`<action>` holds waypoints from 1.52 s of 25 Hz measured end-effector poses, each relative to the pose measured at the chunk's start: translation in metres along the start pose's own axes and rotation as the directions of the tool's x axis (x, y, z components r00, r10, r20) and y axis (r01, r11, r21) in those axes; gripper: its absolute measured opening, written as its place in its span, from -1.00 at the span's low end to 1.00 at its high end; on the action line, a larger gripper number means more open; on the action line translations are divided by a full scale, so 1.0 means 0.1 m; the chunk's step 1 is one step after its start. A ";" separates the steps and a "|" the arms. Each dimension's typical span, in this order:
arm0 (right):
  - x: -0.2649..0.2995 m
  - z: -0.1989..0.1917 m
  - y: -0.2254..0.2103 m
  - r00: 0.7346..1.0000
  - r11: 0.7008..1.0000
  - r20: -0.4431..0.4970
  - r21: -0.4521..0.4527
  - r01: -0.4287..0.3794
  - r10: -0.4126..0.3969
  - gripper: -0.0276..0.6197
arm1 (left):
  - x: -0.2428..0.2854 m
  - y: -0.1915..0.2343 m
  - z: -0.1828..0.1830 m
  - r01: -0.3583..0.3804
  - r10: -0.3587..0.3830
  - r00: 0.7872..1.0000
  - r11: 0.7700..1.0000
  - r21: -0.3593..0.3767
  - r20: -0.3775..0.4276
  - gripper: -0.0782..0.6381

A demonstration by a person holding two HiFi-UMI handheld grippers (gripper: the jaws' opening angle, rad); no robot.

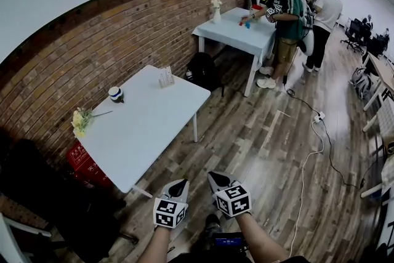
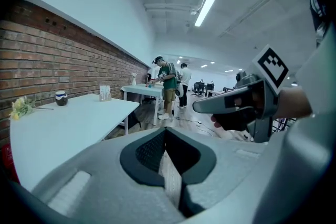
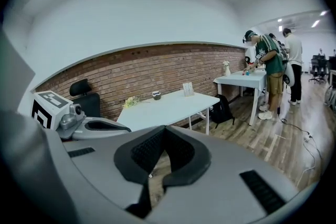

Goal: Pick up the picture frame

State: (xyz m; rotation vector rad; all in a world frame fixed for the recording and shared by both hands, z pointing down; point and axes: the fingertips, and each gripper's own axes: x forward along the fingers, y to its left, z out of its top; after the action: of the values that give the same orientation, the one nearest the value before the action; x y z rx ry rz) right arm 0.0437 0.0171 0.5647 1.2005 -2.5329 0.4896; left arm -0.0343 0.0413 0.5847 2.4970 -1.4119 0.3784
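Note:
The picture frame [image 1: 166,77] is small and pale and stands upright near the far edge of the white table [image 1: 148,126]. It also shows in the left gripper view as the picture frame [image 2: 105,93] and in the right gripper view as the picture frame [image 3: 188,88]. Both grippers hang over the wooden floor, well short of the table's near corner. My left gripper [image 1: 181,183] is shut and holds nothing. Beside it, my right gripper [image 1: 215,177] is also shut and holds nothing. The closed jaws fill the foreground in the left gripper [image 2: 167,136] and right gripper [image 3: 163,134] views.
A small dark jar [image 1: 116,94] and a yellow flower bunch [image 1: 81,121] lie on the table's left side. A red crate [image 1: 86,164] sits beneath it. A black backpack [image 1: 203,69] stands beyond, by a second table [image 1: 237,34] where people [image 1: 286,12] stand. A cable [image 1: 306,157] crosses the floor.

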 end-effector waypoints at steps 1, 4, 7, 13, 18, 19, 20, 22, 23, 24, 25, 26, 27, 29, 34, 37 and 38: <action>0.09 0.07 -0.08 1.000 1.000 0.000 -0.002 -0.008 0.008 -0.89 | 0.10 0.05 0.07 -0.007 0.007 1.000 1.000 0.000 0.001 -0.75; 0.32 0.26 -0.34 1.000 1.000 -0.004 -0.005 -0.027 0.027 -0.89 | 0.42 0.19 0.25 -0.022 0.022 1.000 1.000 -0.003 0.002 -0.75; 0.49 0.39 -0.61 0.999 0.999 -0.010 -0.007 -0.043 0.043 -0.89 | 0.74 0.29 0.36 -0.037 0.037 0.999 0.999 -0.012 -0.005 -0.75; 0.78 0.56 -1.16 0.998 0.998 -0.024 -0.008 -0.060 0.060 -0.89 | 1.30 0.38 0.56 -0.054 0.054 0.998 0.999 -0.007 -0.012 -0.75; 0.96 0.66 -1.41 0.996 0.997 -0.029 -0.005 -0.082 0.081 -0.89 | 1.58 0.50 0.67 -0.084 0.084 0.996 0.996 -0.007 -0.019 -0.75; 0.99 0.69 -1.45 0.996 0.996 -0.028 -0.004 -0.086 0.086 -0.89 | 1.62 0.53 0.69 -0.091 0.091 0.996 0.996 -0.008 -0.019 -0.75; 1.02 0.72 -1.49 0.996 0.996 -0.027 -0.003 -0.090 0.090 -0.89 | 1.65 0.56 0.72 -0.098 0.097 0.995 0.995 -0.008 -0.019 -0.75; 1.08 0.76 -1.55 0.995 0.995 -0.027 0.001 -0.096 0.096 -0.89 | 1.69 0.61 0.76 -0.110 0.110 0.994 0.994 -0.008 -0.020 -0.75; 1.11 0.78 -1.57 0.995 0.995 -0.028 0.003 -0.099 0.099 -0.89 | 1.71 0.64 0.78 -0.116 0.115 0.993 0.993 -0.009 -0.021 -0.75; 1.15 0.80 -1.58 0.994 0.995 -0.029 0.005 -0.103 0.103 -0.89 | 1.72 0.68 0.79 -0.120 0.120 0.993 0.993 -0.011 -0.021 -0.75; 1.20 0.82 -1.58 0.994 0.994 -0.031 0.007 -0.107 0.107 -0.89 | 1.74 0.72 0.80 -0.125 0.124 0.992 0.992 -0.014 -0.023 -0.75; 1.25 0.83 -1.58 0.993 0.994 -0.033 0.008 -0.111 0.111 -0.89 | 1.75 0.77 0.80 -0.128 0.127 0.992 0.992 -0.018 -0.024 -0.75; 1.31 0.84 -1.59 0.993 0.994 -0.035 0.008 -0.113 0.113 -0.89 | 1.78 0.82 0.79 -0.130 0.130 0.991 0.991 -0.021 -0.024 -0.75; 1.44 0.87 -1.61 0.993 0.993 -0.039 0.007 -0.115 0.115 -0.89 | 1.85 0.94 0.78 -0.135 0.134 0.991 0.990 -0.031 -0.023 -0.75; 1.82 0.98 -1.70 0.992 0.994 -0.058 -0.006 -0.108 0.108 -0.89 | 2.13 1.34 0.82 -0.142 0.141 0.990 0.988 -0.061 -0.019 -0.75; 2.12 1.14 -1.82 0.994 0.996 -0.060 -0.009 -0.093 0.093 -0.89 | 2.33 1.63 0.93 -0.132 0.132 0.991 0.989 -0.063 -0.014 -0.75; 2.24 1.21 -1.85 0.994 0.996 -0.059 -0.008 -0.088 0.087 -0.89 | 2.40 1.74 0.96 -0.129 0.128 0.992 0.990 -0.062 -0.015 -0.75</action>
State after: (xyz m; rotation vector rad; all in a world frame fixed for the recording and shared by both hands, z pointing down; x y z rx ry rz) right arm 0.0381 -0.2975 0.5787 1.0589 -2.5432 0.5230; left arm -0.0556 -0.2692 0.5921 2.3577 -1.5598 0.3656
